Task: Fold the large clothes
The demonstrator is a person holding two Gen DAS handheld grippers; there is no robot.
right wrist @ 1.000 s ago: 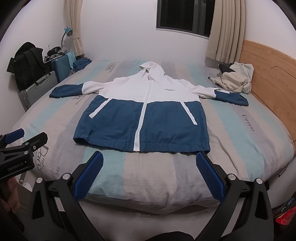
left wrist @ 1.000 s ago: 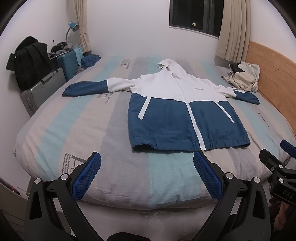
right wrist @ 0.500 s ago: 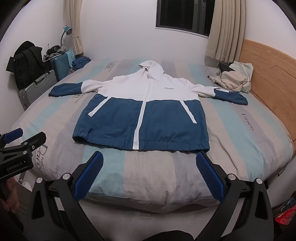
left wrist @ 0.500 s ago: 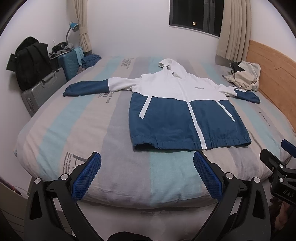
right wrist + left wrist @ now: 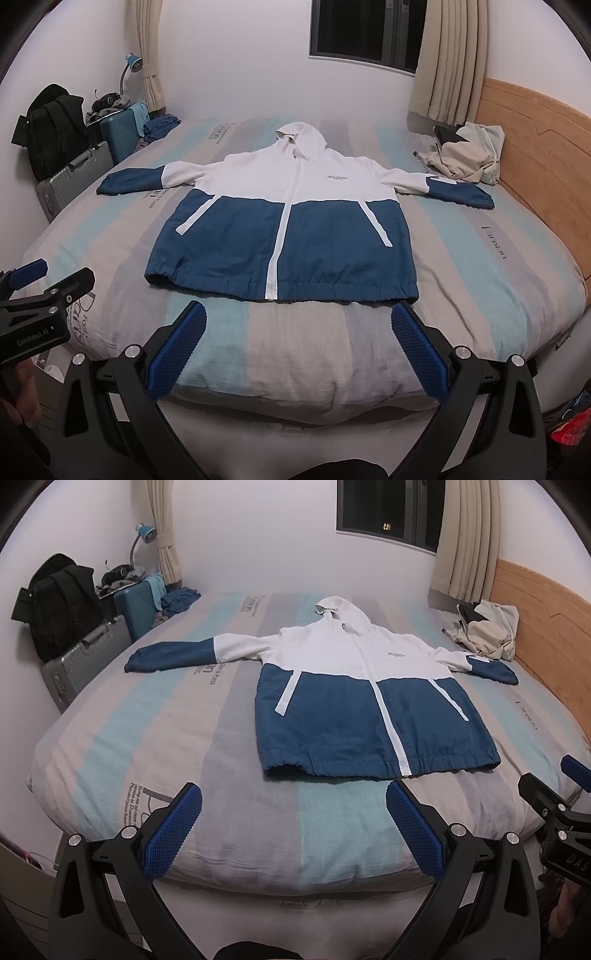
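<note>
Both views sit slightly closer to the bed's foot edge than 1.0 s ago; jacket (image 5: 373, 698) unmoved, flat mid-bed (image 5: 177, 716), zipped front up, sleeves out toward both side edges, hood toward the far edge; left gripper (image 5: 293, 830) and right gripper (image 5: 299, 349) both spread wide, empty, above the foot edge.

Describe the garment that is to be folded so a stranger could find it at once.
Start at the striped bed that fills the room. The hooded jacket lies flat in its middle, zipped, sleeves spread wide. Unlike the crumpled beige clothes by the wooden headboard, it is white above and dark blue below.
</note>
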